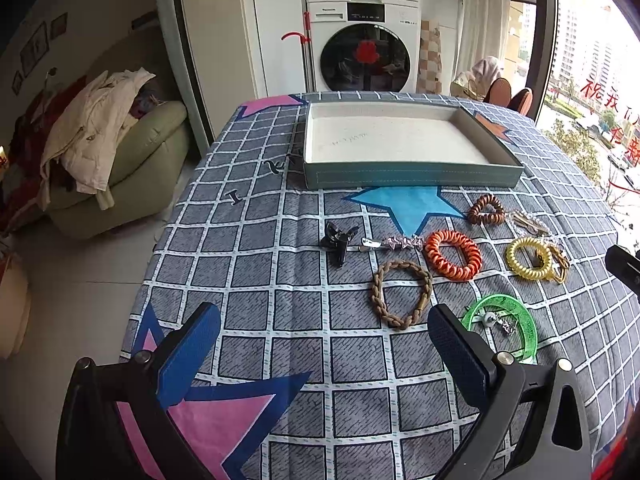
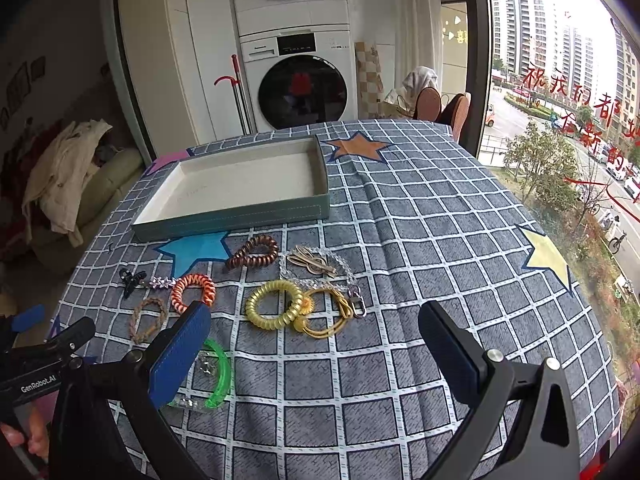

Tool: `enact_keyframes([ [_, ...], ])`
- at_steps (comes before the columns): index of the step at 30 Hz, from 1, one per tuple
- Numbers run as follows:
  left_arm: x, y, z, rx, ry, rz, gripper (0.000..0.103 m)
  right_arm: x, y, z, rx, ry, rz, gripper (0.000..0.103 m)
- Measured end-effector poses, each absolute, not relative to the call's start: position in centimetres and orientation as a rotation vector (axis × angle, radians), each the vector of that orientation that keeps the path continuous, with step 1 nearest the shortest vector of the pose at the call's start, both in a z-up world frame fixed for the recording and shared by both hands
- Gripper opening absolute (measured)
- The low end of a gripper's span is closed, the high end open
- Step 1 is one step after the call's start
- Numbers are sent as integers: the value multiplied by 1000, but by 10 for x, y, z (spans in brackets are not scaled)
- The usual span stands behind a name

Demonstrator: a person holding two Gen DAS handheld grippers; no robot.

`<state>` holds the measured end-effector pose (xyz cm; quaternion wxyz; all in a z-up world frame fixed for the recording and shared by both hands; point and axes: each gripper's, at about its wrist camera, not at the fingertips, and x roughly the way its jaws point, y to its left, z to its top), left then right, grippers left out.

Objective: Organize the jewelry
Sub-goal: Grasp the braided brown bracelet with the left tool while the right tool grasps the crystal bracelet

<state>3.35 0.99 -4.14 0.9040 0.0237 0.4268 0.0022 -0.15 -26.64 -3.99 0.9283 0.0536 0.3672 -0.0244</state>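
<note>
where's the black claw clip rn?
The black claw clip lies on the tablecloth at the left end of the jewelry row, beside the silver star barrette, below the tray.

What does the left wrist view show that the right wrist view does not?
Only the left wrist view shows the letter shapes on the cloth left of the tray. Only the right wrist view shows the yellow star, the other tool's GenRobot.AI label and a hand. Both show the empty tray, the orange coil tie, the green bangle and the washing machine.
</note>
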Motion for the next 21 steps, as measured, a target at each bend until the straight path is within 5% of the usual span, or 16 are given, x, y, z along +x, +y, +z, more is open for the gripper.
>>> enact_keyframes([
  [10,72,2,-69,-10,1020,-70,103,19,-307,-67,121,890,-133,103],
  [17,83,-9,-83,-10,1055,-46,97,55,-299,-86,48,977,-75,70],
  [21,87,-12,-88,-2,1066,-34,97,71,-301,-85,56,980,-49,65],
])
